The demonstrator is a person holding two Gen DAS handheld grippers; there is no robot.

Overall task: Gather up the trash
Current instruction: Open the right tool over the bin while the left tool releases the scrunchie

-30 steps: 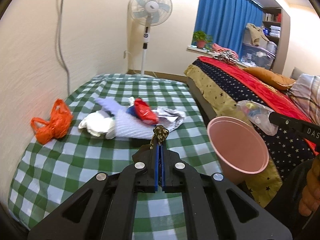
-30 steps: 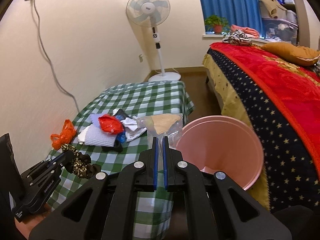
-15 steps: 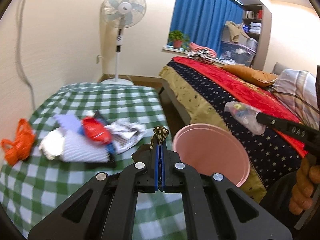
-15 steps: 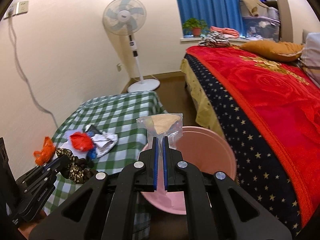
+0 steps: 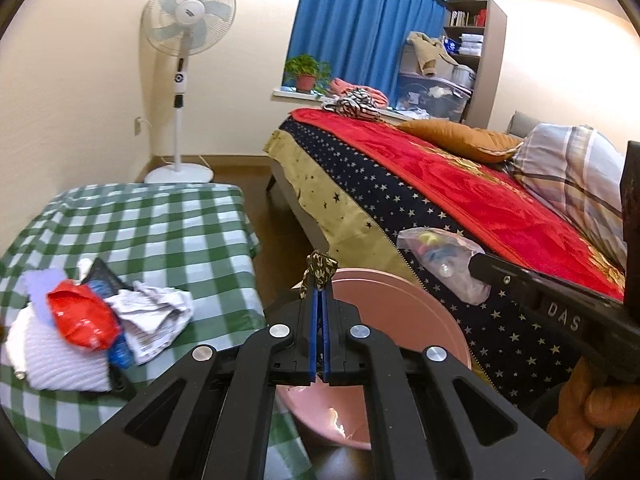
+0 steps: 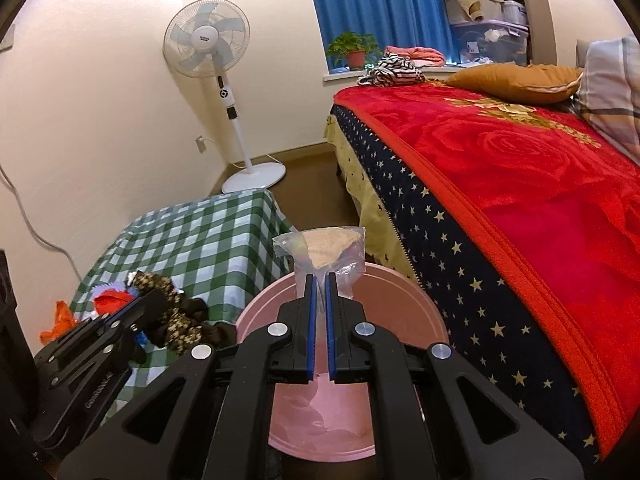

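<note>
— Two grippers, both over the pink bin [image 6: 400, 312] between the table and the bed. What's each one got?

— Left gripper [image 5: 319, 292] has its jaws clamped tight on a dark patterned scrunchie [image 6: 176, 316]; a tuft of it pokes up past the fingertips, right at the bin's near rim.

— And the right one?

— Right gripper [image 6: 319, 280] is pinching a clear plastic bag [image 6: 324, 248] with something tan inside, held upright above the bin's opening.

— Anything left on the table?

— Plenty. On the green checked tablecloth [image 5: 168, 224] there's a heap: a red wrapper [image 5: 80, 316], crumpled paper [image 5: 152, 316], a white knitted cloth [image 5: 56, 360]. An orange bag [image 6: 60, 320] lies apart near the wall.
</note>
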